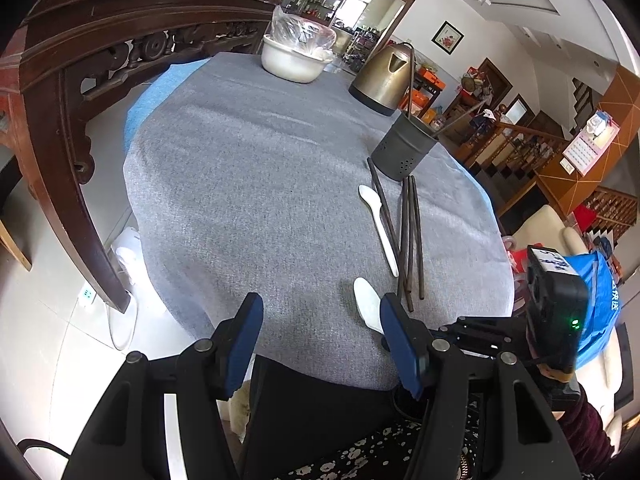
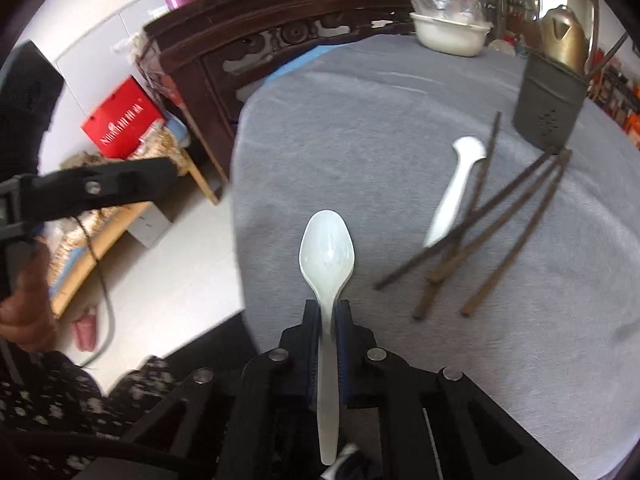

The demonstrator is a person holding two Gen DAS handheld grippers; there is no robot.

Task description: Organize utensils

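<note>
A white plastic spoon (image 2: 327, 252) is clamped by its handle in my right gripper (image 2: 328, 308), bowl forward, just over the grey tablecloth (image 2: 360, 140). In the left wrist view its bowl (image 1: 368, 304) peeks out beside my left gripper (image 1: 320, 308), which hangs open and empty over the table's near edge. A second white spoon (image 2: 456, 196) (image 1: 380, 224) lies further in, among several dark chopsticks (image 2: 500, 232) (image 1: 412, 240). Behind them stands a dark perforated utensil holder (image 2: 548, 100) (image 1: 404, 148) with a few sticks in it.
A metal kettle (image 1: 384, 76) and a white bowl with a plastic bag in it (image 1: 296, 56) stand at the far side. A carved dark wooden cabinet (image 1: 80, 80) rises left of the table. A person's patterned clothing (image 1: 360, 456) is at the near edge.
</note>
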